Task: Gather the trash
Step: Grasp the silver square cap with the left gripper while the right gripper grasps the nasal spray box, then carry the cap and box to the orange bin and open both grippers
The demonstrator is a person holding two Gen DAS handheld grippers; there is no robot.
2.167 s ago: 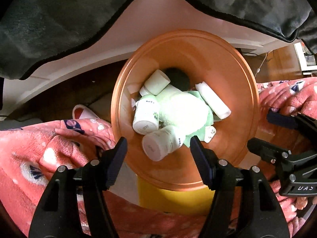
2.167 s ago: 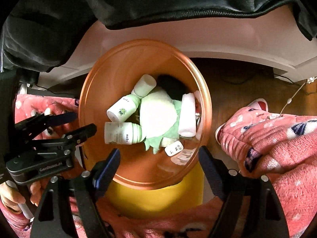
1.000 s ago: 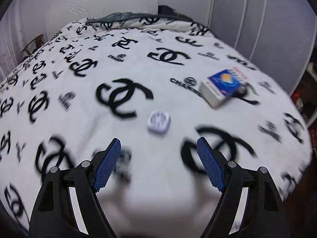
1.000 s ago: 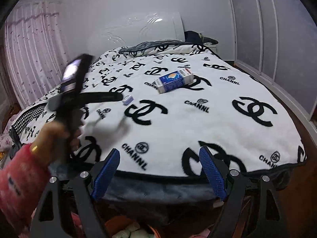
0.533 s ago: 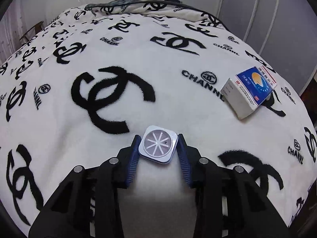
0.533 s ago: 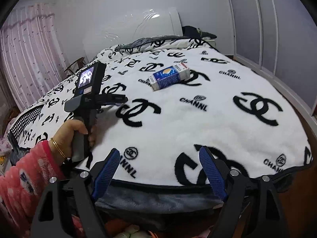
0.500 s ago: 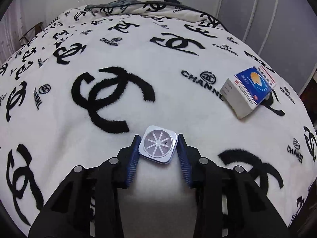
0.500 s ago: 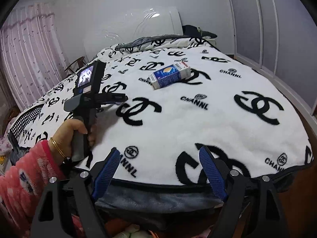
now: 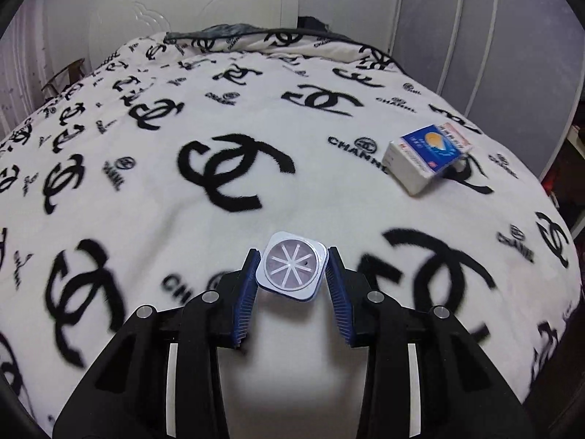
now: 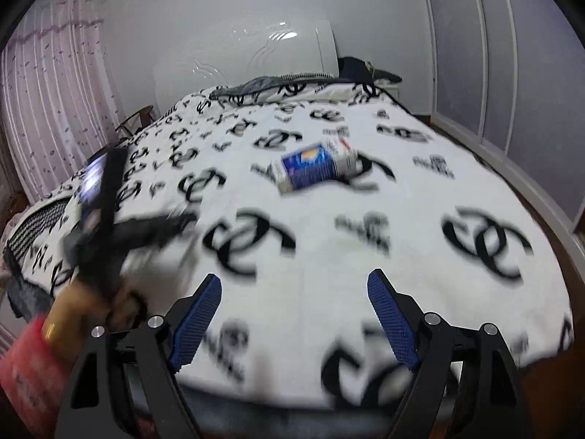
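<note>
A small square white plastic lid with a spoked round window [image 9: 290,270] is clamped between the blue pads of my left gripper [image 9: 292,256], just above the bed's blanket. A blue and white carton [image 9: 426,153] lies on the blanket to the far right of it. In the right wrist view the same carton [image 10: 314,170] lies ahead, past my right gripper [image 10: 294,278], whose jaws stand wide and are opening a little with nothing between them. At the left of that view my left gripper [image 10: 179,221] is a blur, held by a hand [image 10: 84,303] in a pink sleeve.
A white blanket with black logos [image 9: 146,201] covers the whole bed. A white headboard [image 9: 219,11] and dark pillows stand at the far end. Grey wardrobe doors [image 9: 475,36] run along the right side, and a pink curtain [image 10: 55,91] hangs at the left.
My left gripper closed on the small lid and has lifted and drawn it back. The right gripper has moved forward over the bed's foot, closer to the carton.
</note>
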